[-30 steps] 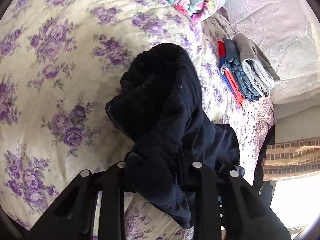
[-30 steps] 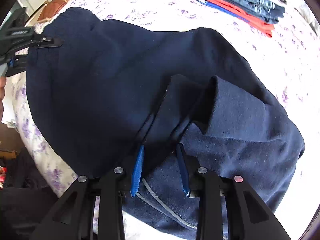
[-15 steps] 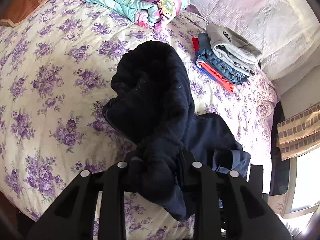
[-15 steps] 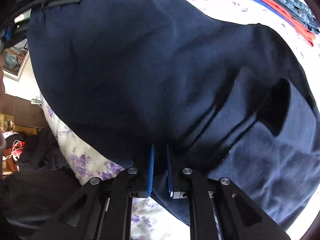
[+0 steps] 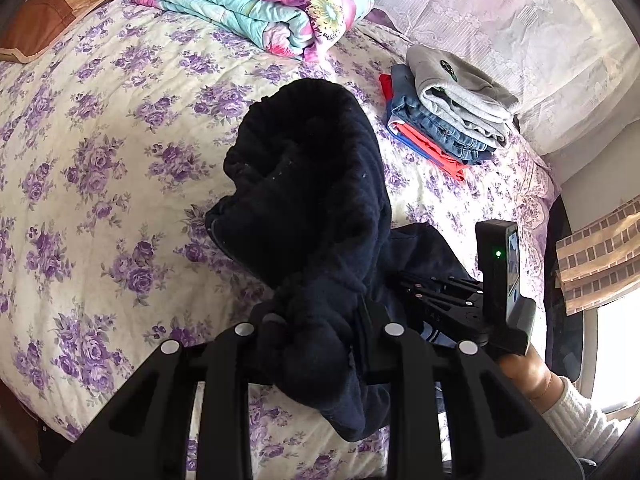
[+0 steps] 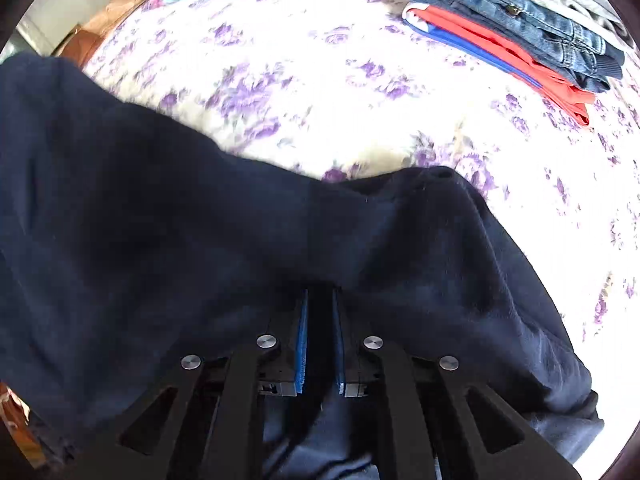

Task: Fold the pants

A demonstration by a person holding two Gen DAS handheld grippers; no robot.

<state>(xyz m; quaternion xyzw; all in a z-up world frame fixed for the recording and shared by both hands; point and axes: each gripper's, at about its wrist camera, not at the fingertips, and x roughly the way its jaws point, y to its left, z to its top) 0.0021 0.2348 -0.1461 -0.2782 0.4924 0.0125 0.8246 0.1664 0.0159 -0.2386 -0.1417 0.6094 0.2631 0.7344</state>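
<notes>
Both grippers grip the dark pants (image 5: pixel 316 184), lifted over the bed (image 5: pixel 100 168): left gripper (image 5: pixel 316 320) bunched centre frame, right gripper (image 6: pixel 320 308) (fingers just closed) pinching lower centre. Gathering step; next, spread flat.

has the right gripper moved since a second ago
Yes. In the left wrist view the right gripper now shows beside the left gripper, below the folded clothes stack, where it was absent before. It has just closed on the navy pants.
</notes>
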